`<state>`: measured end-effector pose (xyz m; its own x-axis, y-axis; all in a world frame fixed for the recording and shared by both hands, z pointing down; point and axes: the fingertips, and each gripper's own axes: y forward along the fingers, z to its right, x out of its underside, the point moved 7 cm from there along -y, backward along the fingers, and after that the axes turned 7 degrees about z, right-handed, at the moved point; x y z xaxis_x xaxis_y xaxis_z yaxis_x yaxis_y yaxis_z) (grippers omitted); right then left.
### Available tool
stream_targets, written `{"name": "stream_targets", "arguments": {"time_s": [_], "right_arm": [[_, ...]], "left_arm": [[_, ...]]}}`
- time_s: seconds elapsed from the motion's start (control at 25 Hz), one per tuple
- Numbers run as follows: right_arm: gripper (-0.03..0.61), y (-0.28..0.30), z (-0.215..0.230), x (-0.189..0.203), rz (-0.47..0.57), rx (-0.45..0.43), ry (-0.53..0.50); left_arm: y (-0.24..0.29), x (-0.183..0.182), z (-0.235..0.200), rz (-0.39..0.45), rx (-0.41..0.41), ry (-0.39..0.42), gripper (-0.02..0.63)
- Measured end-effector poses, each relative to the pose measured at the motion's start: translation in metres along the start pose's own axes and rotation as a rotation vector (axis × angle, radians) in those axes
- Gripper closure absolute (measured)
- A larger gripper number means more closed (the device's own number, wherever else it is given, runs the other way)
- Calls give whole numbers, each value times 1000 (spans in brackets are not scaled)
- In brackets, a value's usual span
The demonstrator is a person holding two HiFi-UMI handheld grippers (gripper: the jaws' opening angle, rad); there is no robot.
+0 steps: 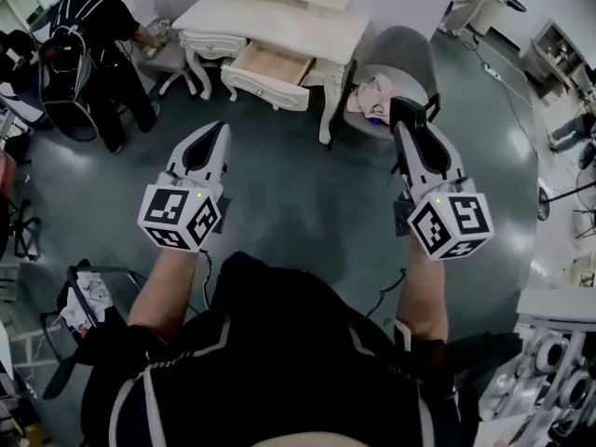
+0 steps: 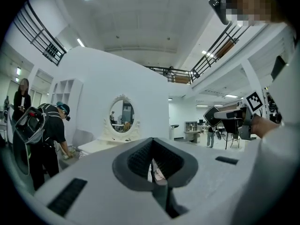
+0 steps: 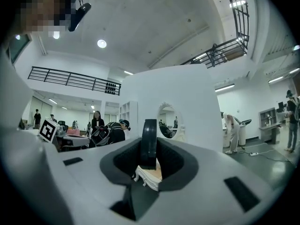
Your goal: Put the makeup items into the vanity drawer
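Both arms (image 1: 160, 291) outstretched, left gripper (image 1: 217, 132) closed, right gripper (image 1: 408, 117) clamping black disc (image 3: 149, 142)

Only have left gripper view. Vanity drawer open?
Observer: Yes, head view shows the vanity drawer pulled out.
Operator: Right hand-held gripper holding anything?
Observer: Its own view shows the right hand-held gripper shut on a black round item, standing on edge.
Operator: Anything near the drawer?
Observer: A grey chair with a pale cloth on its seat stands just right of it.
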<state>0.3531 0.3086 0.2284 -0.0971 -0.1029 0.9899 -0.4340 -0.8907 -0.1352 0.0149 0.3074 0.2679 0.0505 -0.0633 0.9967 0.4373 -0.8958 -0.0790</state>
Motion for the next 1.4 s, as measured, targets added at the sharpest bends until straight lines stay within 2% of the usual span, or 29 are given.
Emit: {"name": "stream_targets", "arguments": {"time_s": [0.16, 0.44, 0.64, 1.04, 1.4], "right_arm": [[479, 22, 6, 16, -16, -21, 26], [479, 89, 16, 31, -43, -8, -3], [479, 162, 9, 40, -64, 1, -42], [479, 319, -4, 69, -110, 31, -22], [479, 409, -19, 82, -133, 63, -35]], "left_arm": [[11, 8, -13, -23, -15, -1, 611], [71, 15, -63, 23, 13, 10, 611], [121, 20, -127, 50, 46, -9, 611], [207, 23, -257, 12, 91, -32, 611], [249, 35, -336, -1, 137, -74, 611]]}}
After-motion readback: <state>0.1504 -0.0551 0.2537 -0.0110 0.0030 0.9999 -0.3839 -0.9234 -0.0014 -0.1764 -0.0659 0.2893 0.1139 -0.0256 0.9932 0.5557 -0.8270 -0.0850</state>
